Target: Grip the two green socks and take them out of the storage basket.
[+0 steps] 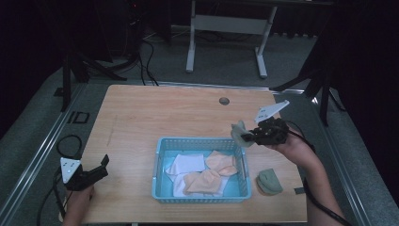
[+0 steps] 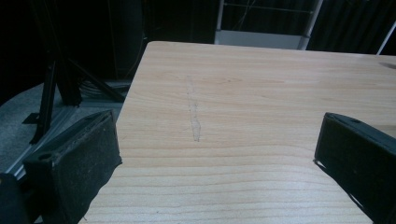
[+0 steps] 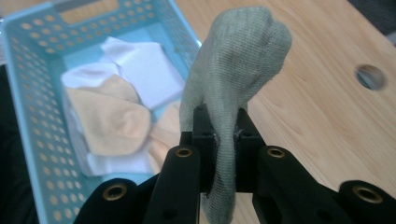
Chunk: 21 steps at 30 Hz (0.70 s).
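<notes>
Right gripper point(image 3: 219, 133) clamps grey-green sock point(image 3: 233, 74); blue basket point(image 3: 28, 93) with white, peach socks point(image 3: 112, 116) beyond.

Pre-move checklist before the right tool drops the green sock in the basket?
1. Grip: right tool shut on the green sock, fabric pinched between the jaws: ok.
2. Position: in the high view the sock is by the blue basket right rear corner, not over the inside: not ok.
3. Landing room: white socks and peach socks lie flat, blue bottom bare in places: ok.
4. Left tool open, on the table left of the basket, clear of the path: ok.
5. Second green sock on the table right of the basket, outside: not ok.
</notes>
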Available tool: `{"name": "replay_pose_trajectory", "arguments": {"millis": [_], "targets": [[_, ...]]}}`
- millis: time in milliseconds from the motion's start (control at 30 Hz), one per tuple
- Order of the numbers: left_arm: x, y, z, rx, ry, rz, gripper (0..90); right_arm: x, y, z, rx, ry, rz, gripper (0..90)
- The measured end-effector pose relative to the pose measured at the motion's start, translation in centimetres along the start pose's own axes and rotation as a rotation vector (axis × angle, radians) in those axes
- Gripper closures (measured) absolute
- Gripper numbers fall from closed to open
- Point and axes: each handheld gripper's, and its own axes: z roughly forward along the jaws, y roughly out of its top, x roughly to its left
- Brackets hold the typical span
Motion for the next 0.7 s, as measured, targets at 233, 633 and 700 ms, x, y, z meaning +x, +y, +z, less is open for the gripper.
{"name": "replay_pose_trajectory", "arguments": {"millis": [233,633,700], "targets": [[0.0,0.0,0.0,0.0,0.0,0.0,0.5,-1.4,-2.3,-1.5,0.001,-0.047,0.067,83.2],[0.0,0.0,0.0,0.003,0.003,0.0,0.5,-3.4,-7.4,-1.5,0.031,-0.118,0.172,83.1],[0.0,0.0,0.0,0.002,0.003,0.001,0.5,-3.5,-8.2,-1.0,0.026,-0.107,0.185,83.1]]}}
